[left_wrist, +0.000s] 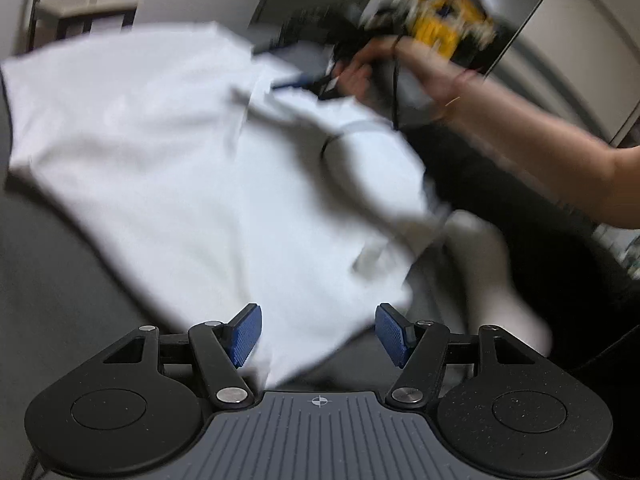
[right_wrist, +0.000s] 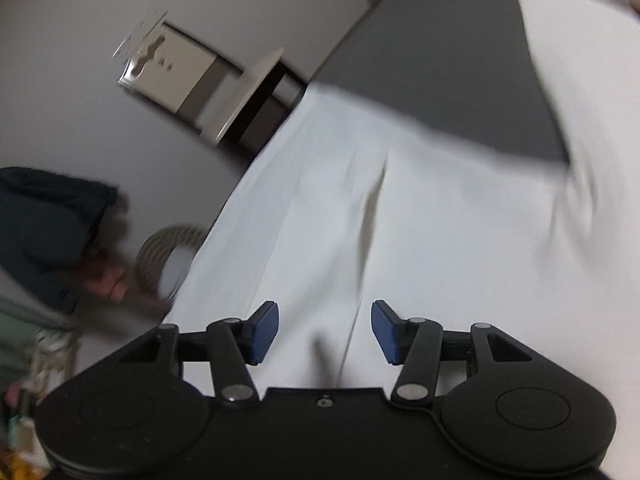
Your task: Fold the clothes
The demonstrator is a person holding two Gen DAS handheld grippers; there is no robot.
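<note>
A white garment (left_wrist: 192,168) lies spread, rumpled and partly doubled over, across a dark grey surface (left_wrist: 60,280) that may be a bed or a desk; the blur makes that hard to settle. The left tool (left_wrist: 318,334) hangs just over the cloth's near edge with its blue pads wide apart, holding nothing. The right tool (right_wrist: 324,332) hangs over the same white cloth (right_wrist: 400,220), its pads likewise parted and empty. In the left wrist view the person's right hand (left_wrist: 360,72) reaches across the far side of the garment.

Whichever fold is in hand, it would go best if each tool pinches a single layer near an edge or corner, both lift together, and the cloth is kept taut so the crease (right_wrist: 374,196) running down it is smoothed out.

No brand, label or writing can be read.
</note>
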